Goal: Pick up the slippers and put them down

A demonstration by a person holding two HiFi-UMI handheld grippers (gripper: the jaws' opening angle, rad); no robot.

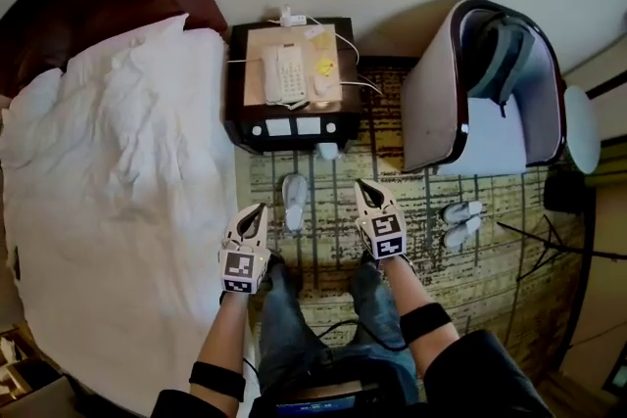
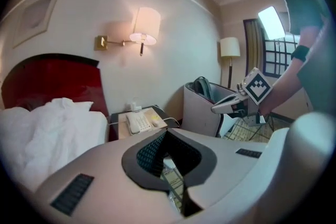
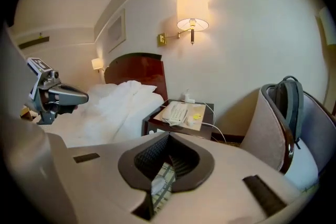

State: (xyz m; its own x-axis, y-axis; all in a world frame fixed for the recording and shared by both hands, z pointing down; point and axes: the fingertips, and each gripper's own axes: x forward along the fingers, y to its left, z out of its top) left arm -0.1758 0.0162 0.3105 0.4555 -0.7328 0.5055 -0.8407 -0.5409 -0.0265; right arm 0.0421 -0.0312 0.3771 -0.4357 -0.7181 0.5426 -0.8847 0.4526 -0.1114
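The bed [image 1: 118,171] fills the left side, and the nightstand [image 1: 237,83] stands just beside it against the wall. The chair [image 1: 431,113] is well to the right, with patterned carpet [image 1: 441,279] running between and in front of them. The nightstand top bears a phone [image 1: 284,73], white cables [image 1: 345,39] and a small yellow thing. The chair holds a backpack [image 1: 500,54] leaning in its seat. A wall lamp [image 2: 144,26] is lit above the nightstand. One white slipper [image 1: 294,201] lies on the carpet just in front of the nightstand, its long axis running from the person toward the nightstand. Which end is the toe is unclear. A pair of slippers [image 1: 460,222] lies side by side near the chair's front, well apart from the first, both slanting up to the right in the head view. The person's legs [image 1: 284,328] stand on the carpet short of the single slipper. The left gripper [image 1: 257,213] and right gripper [image 1: 365,188] are held out over the carpet on either side of that slipper, clear of it, both pointing forward and down. Each gripper's jaws are closed together with nothing held; only a sliver of carpet shows through the gap behind the tips.
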